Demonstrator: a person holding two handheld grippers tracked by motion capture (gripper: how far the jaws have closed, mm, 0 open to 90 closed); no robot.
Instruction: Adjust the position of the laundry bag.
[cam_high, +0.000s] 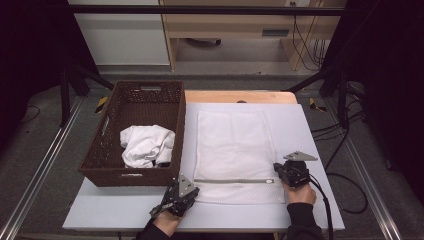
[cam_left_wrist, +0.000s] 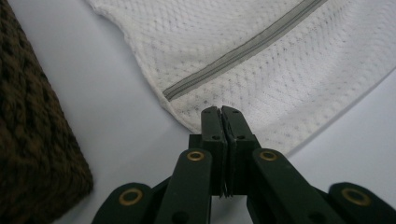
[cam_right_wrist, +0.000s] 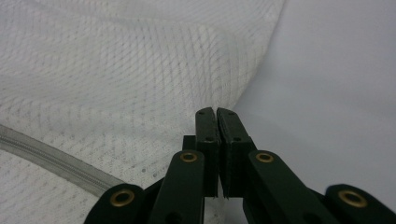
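Lying flat on the pale grey table (cam_high: 310, 130), just right of the brown woven basket (cam_high: 131, 102) holding a crumpled white cloth (cam_high: 146, 145): a rectangular white mesh laundry bag (cam_high: 234, 150) of fine netting, with a grey zipper (cam_high: 234, 181) across its near end. No readable writing anywhere. Resting low at the near left corner of the bag, left gripper (cam_left_wrist: 220, 112) with jaws pressed together, apparently on nothing; at the right edge by the zipper end, right gripper (cam_right_wrist: 215, 113) equally closed, tips over the netting, pinching or not impossible to tell.
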